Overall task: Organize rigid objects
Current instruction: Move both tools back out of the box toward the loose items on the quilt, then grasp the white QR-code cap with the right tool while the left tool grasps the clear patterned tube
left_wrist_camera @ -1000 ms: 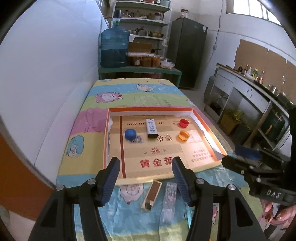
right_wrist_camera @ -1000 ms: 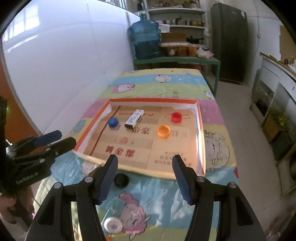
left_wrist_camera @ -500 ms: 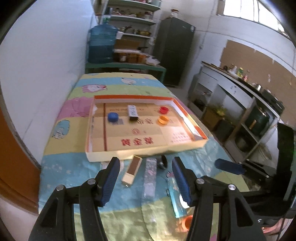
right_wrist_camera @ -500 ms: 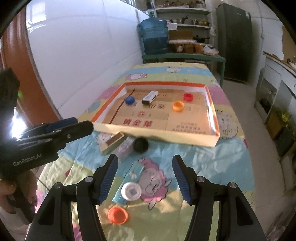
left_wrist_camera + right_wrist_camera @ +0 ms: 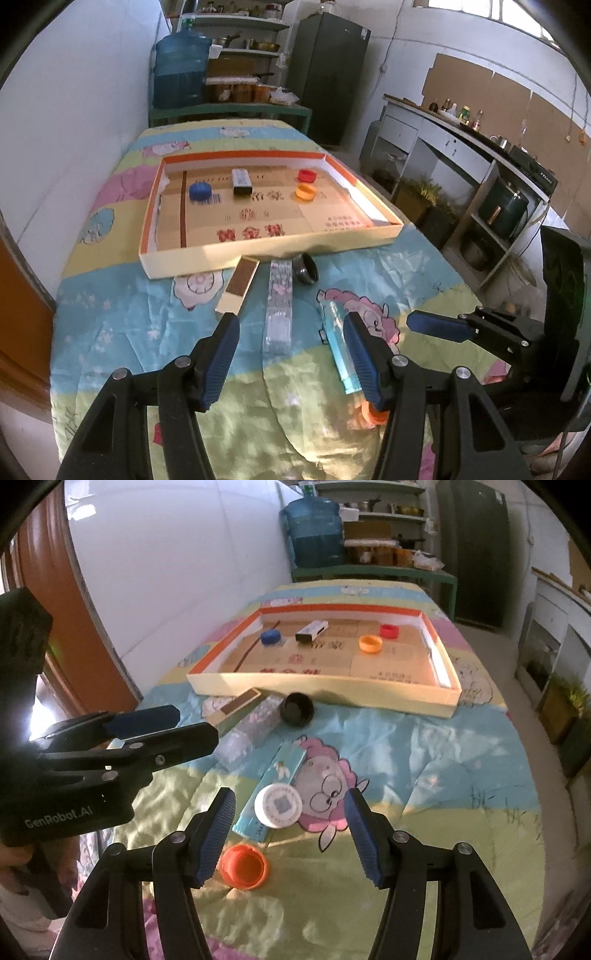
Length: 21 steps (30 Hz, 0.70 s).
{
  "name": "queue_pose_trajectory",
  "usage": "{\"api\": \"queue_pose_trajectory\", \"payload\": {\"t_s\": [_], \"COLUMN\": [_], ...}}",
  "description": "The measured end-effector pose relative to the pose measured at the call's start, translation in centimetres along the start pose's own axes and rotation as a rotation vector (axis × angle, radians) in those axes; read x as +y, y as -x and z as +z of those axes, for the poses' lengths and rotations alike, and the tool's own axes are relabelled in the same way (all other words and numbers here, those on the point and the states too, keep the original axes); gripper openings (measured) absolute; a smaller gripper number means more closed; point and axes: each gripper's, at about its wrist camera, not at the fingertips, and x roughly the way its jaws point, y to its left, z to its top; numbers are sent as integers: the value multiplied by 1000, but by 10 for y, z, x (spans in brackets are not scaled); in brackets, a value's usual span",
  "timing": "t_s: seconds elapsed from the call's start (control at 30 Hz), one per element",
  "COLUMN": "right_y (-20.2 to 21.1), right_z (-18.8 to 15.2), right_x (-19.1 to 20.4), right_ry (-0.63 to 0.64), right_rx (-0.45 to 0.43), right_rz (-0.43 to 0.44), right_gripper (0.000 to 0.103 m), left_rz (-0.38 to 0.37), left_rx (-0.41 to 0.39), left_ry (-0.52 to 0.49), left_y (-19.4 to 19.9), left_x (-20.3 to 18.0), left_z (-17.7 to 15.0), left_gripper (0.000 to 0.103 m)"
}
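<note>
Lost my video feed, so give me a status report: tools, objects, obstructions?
Left tool and right tool open, empty. Four pieces in the cardboard tray; white cap and orange cap nearest the right tool. Nothing in the way.

— What lies in the shallow tray (image 5: 207, 263)?
— A blue cap (image 5: 200, 191), a dark box (image 5: 242, 181), red cap (image 5: 307, 175), orange cap (image 5: 306, 192).
— And nearer?
— A matchbox (image 5: 236, 289), clear case (image 5: 279, 304), black cap (image 5: 306, 269), turquoise packet (image 5: 271, 784) under a white lid (image 5: 277, 806), an orange lid (image 5: 242, 866).
</note>
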Motion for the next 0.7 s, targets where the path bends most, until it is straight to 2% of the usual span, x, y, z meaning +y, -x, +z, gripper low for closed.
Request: {"api": "queue_pose_trajectory", "payload": {"t_s": [0.17,0.23,0.3,0.33,0.7], "right_y": [-10,-14,-19,-19,-22], "right_z": [-7,-8,-8,-9,-5], "right_x": [-2,-4,-6,-6,-9], "right_ry": [-9,-18,-26,-29,-38], "right_rx": [24,32,45,46,42], "right_rz": [38,56,65,72,107], "right_gripper": [62,52,36,34,31], "left_rz": [-10,-14,-15,-17,-28], "left_rx": [26,29,33,35,75], "left_ry": [8,10,11,11,1], "left_y": [-9,-10,-12,-14,-36], "left_x": [2,3,3,4,2], "left_z": [-2,-2,-2,-2,2], "left_gripper": [58,58,58,58,58]}}
